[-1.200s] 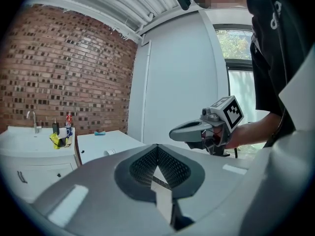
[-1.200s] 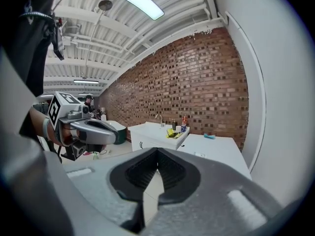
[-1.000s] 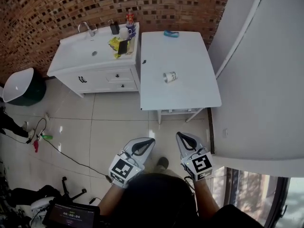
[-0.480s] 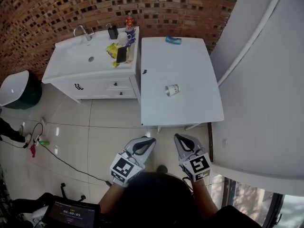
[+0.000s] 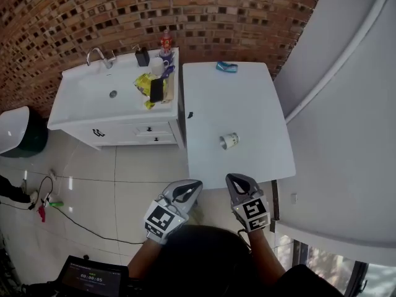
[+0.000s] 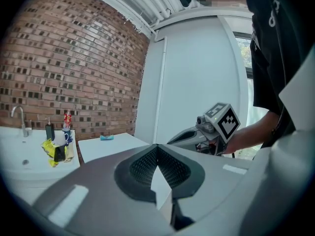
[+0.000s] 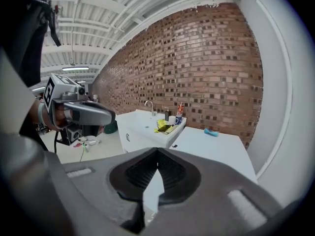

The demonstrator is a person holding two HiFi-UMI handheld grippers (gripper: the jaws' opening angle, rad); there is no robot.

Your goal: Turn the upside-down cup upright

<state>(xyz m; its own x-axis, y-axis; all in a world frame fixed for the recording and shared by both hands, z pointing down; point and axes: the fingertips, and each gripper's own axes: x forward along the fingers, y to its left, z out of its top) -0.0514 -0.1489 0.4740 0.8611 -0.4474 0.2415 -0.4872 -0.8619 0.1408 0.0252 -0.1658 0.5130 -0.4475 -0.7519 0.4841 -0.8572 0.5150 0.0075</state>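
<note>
Both tongs hang low in front of the person, short of the table's near edge. The left gripper (image 5: 189, 189) and the right gripper (image 5: 238, 184) each have their jaws pressed together, tips meeting, with nothing between them. Just beyond them the white table (image 5: 247, 104) begins. The cup (image 5: 228, 141) sits alone on its near half, toward the right side, well apart from either gripper. From above it looks tipped, and whether it rests on its rim or on its side is hard to tell. I judge the task to be at the approach, with no contact made. The next move likely calls for reaching over the near edge, parting one pair of jaws and closing them on the cup's wall so it can be rotated mouth-up. Nothing stands between grippers and cup. Farther off, a small blue object (image 5: 226, 67) lies at the table's far edge. Left of the table stands a white sink cabinet (image 5: 80, 104) with a tap (image 5: 96, 55), backed by the brick wall (image 5: 93, 11).
</note>
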